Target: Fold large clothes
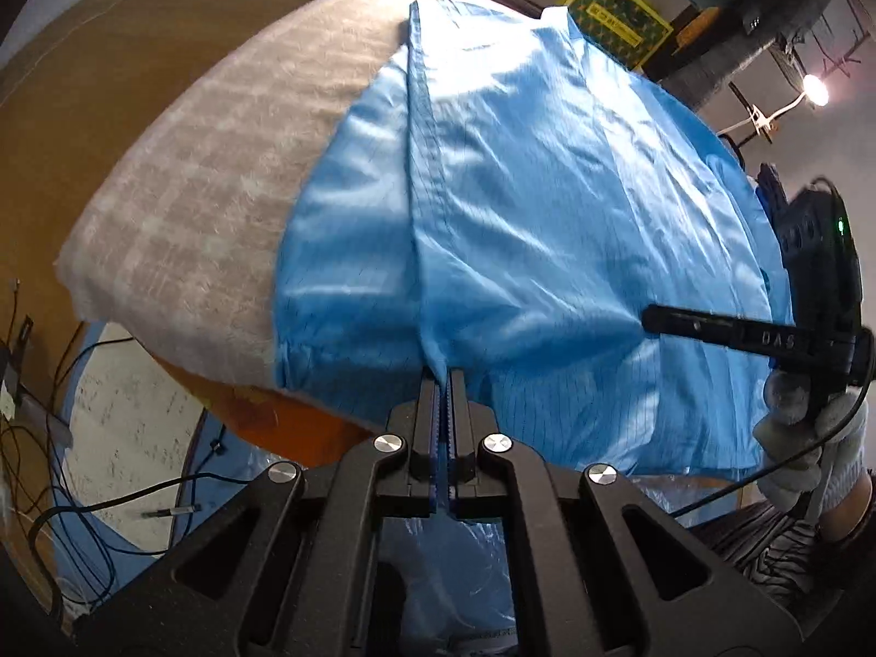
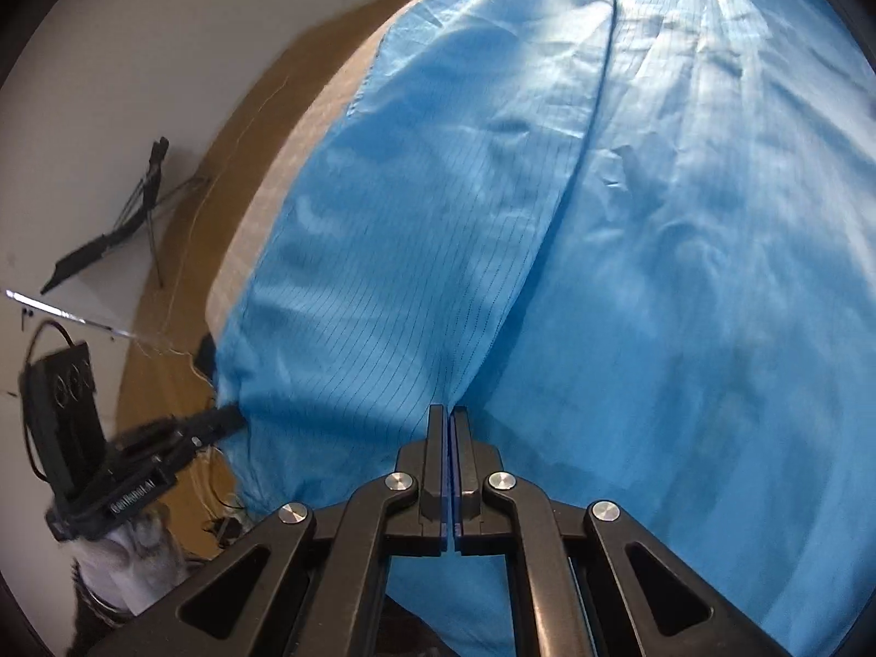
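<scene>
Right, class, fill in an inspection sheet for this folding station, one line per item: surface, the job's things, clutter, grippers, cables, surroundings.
Surface: table under a grey-white cover, orange edge showing below.
Job's things: blue garment spread flat, near edge overhanging.
Clutter: nothing seen on the table.
Grippers: left gripper shut on the garment's near edge; right gripper shut on a fold of it.
Cables: loose cables on the floor at left.
Surroundings: yellow box and lamp behind; gloved hand at right.
</scene>
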